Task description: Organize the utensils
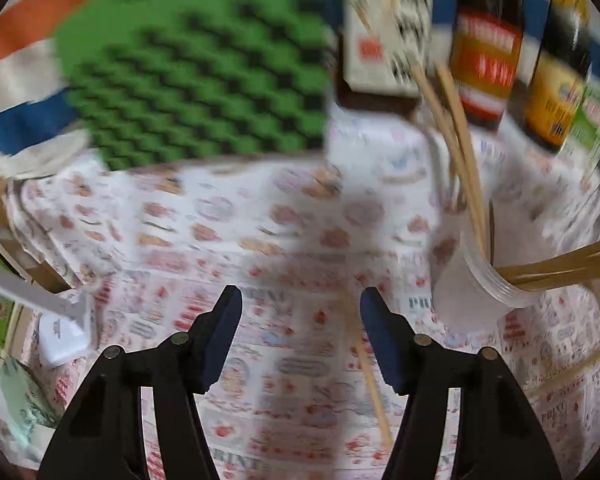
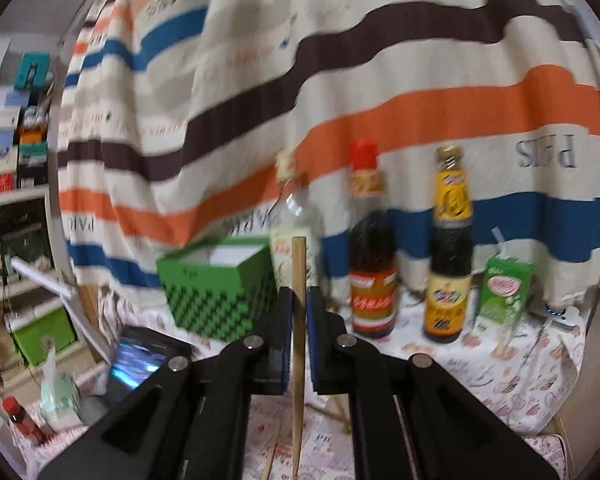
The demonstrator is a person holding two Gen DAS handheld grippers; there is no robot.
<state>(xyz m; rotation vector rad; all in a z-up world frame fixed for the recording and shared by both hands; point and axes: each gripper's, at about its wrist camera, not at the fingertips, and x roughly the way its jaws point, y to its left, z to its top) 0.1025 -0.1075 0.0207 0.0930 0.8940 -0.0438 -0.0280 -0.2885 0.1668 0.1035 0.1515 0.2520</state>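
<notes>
The right gripper [image 2: 299,300] is clamped on a single wooden chopstick [image 2: 298,364], pads pressed to either side of it; the stick stands nearly upright between the jaws, its top just above the fingertips and its lower end dropping below the frame's bottom edge. Right view is raised and level, looking at the back of the table: a green checkered box [image 2: 220,296] sits left of the stick, behind it a clear bottle [image 2: 296,220], then a red-capped sauce bottle [image 2: 372,264], a yellow-capped dark bottle [image 2: 450,256] and a green drink carton [image 2: 504,292] in a row to the right, all against a striped cloth backdrop [image 2: 380,80]. A phone [image 2: 140,360] with lit screen lies low left of the gripper. More chopsticks lie on the printed tablecloth [image 2: 500,368] below the jaws, blurred. The left gripper [image 1: 300,302] has its jaws apart with nothing between the pads, tilted down over the tablecloth [image 1: 260,240]. One loose chopstick [image 1: 370,376] lies on the cloth just inside the right finger, not touched. To the right a clear plastic cup [image 1: 480,276] lies tipped on its side with chopsticks [image 1: 564,268] sticking out of its mouth, and two more sticks [image 1: 460,136] lean up behind it. Green box [image 1: 204,80] is at the back left, bottles at back right, heavy motion blur.
</notes>
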